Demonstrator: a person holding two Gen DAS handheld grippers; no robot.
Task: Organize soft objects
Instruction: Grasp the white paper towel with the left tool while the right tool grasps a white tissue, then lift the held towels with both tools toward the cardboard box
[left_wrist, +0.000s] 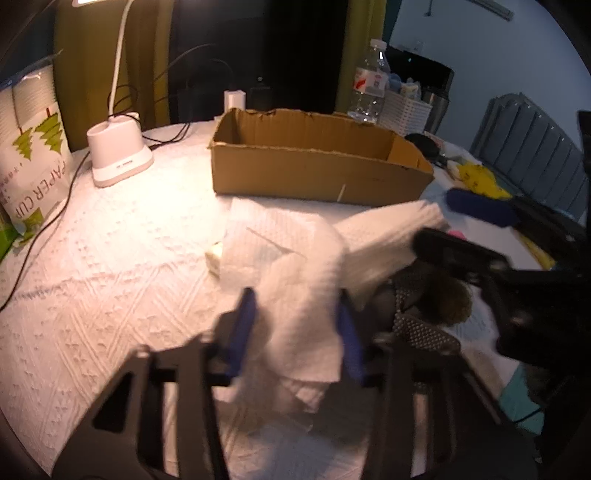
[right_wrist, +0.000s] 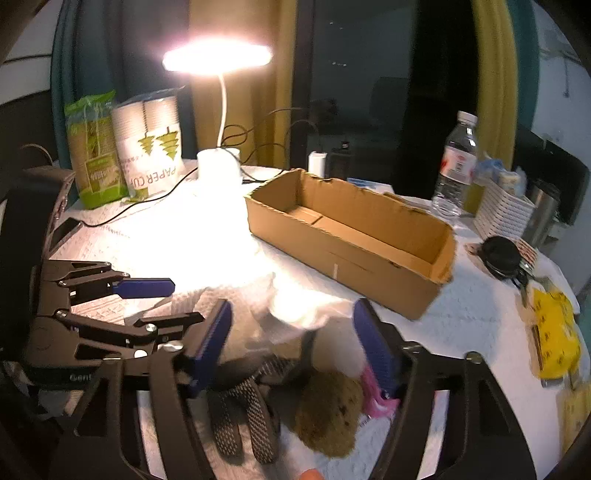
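Step in hand, by the look of it: grabbing the white cloth (left_wrist: 295, 280) off the tabletop (left_wrist: 110, 266), destination prob the open cardboard box (left_wrist: 314, 162) at 12 o'clock, empty as far as visible.

To do it well: pinch deep into the bunched part, not a loose corner, or it'll slip out on the lift. Lift straight up til the trailing end clears, then over the box wall; drape likely to snag on the torn rim otherwise.

Left gripper (left_wrist: 295, 332): fingers part-closed, blue pads right against both sides of the cloth fold. Looks like a grip; blur makes pressure hard to judge.

Right gripper (right_wrist: 295, 343): fingers roughly half open, nothing clamped. Hovering over the pile at 6 o'clock: dotted glove (right_wrist: 240, 413), brownish sponge (right_wrist: 328, 417), pink item (right_wrist: 373, 391) touching inside of right-hand finger. Cloth's far end lying just ahead btw the fingers.

Watch both grippers — close together, could tug the same cloth.
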